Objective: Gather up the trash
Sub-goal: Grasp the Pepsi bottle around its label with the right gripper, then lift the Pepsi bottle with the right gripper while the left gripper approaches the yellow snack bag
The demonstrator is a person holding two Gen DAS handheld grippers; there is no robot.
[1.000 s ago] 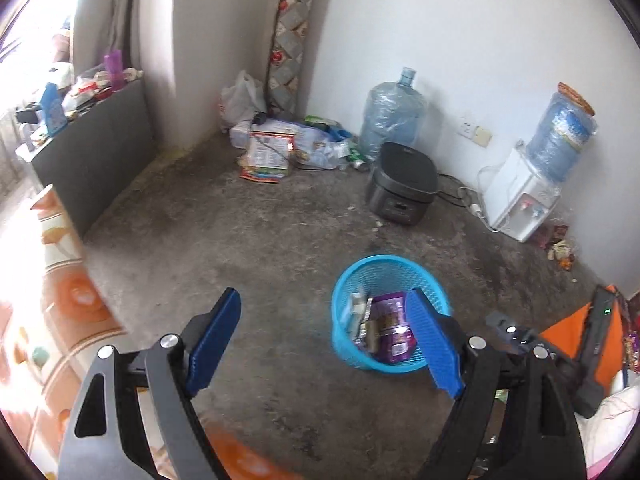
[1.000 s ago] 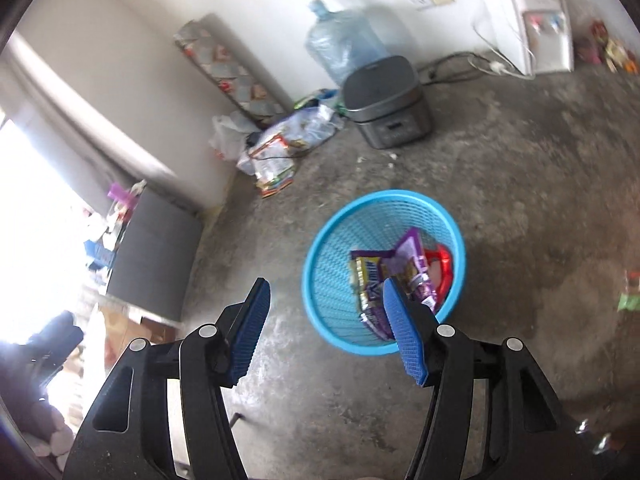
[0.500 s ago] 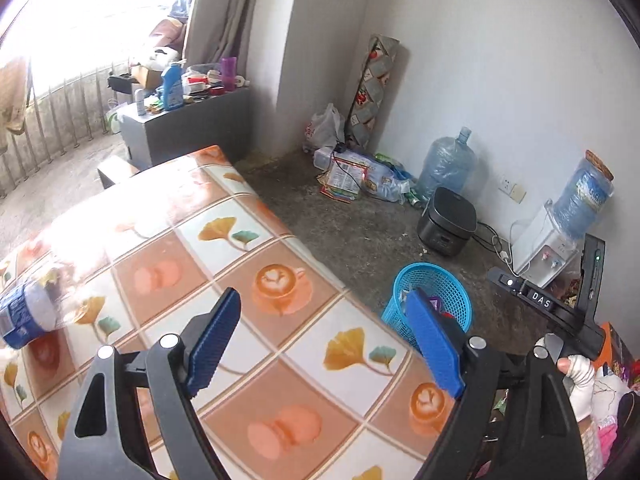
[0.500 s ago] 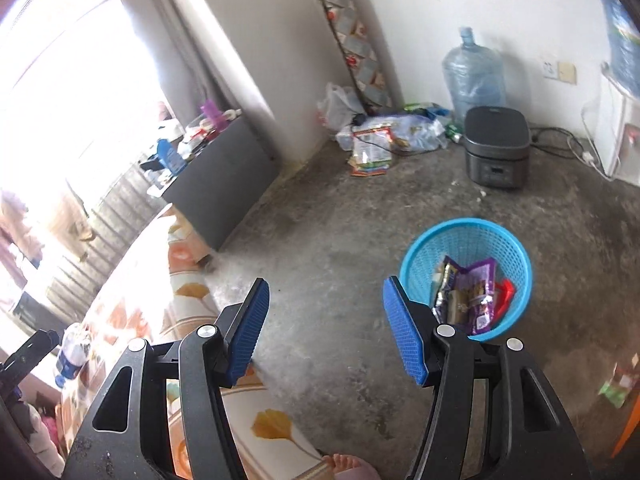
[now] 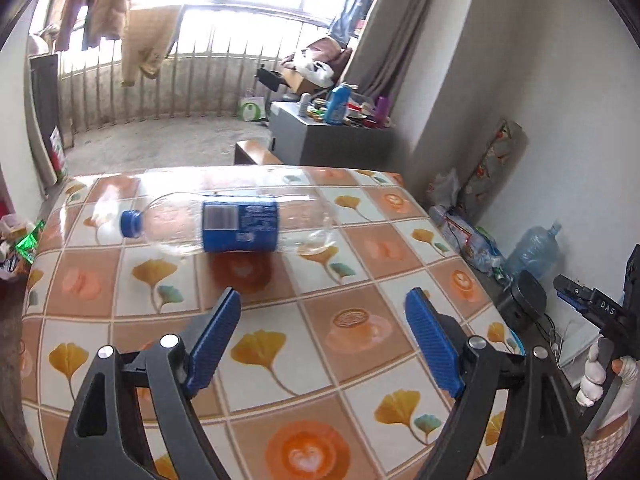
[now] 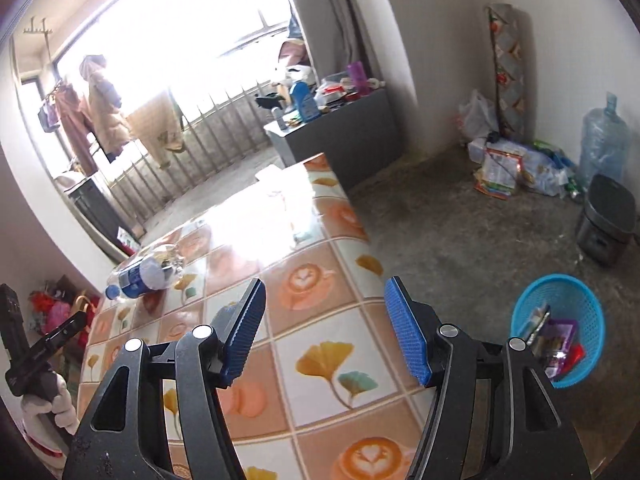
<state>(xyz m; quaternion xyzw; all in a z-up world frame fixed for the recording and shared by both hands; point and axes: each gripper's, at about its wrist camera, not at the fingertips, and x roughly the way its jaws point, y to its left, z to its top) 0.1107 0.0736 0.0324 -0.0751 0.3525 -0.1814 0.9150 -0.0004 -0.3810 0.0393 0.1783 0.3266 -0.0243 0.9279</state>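
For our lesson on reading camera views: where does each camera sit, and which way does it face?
Left wrist: on the open left gripper, facing down at the clear plastic bottle with a blue label lying on the tiled-pattern table; a white-gloved hand shows at right.
Right wrist: on the open right gripper, facing across the table's corner toward the blue mesh basket.
Shared: bottle, table.

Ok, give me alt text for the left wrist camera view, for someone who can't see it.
An empty clear plastic bottle with a blue cap and label lies on its side on a table covered in a tile-patterned cloth. The open, empty left gripper points toward it from short of it. Behind are a railed balcony and hanging clothes.
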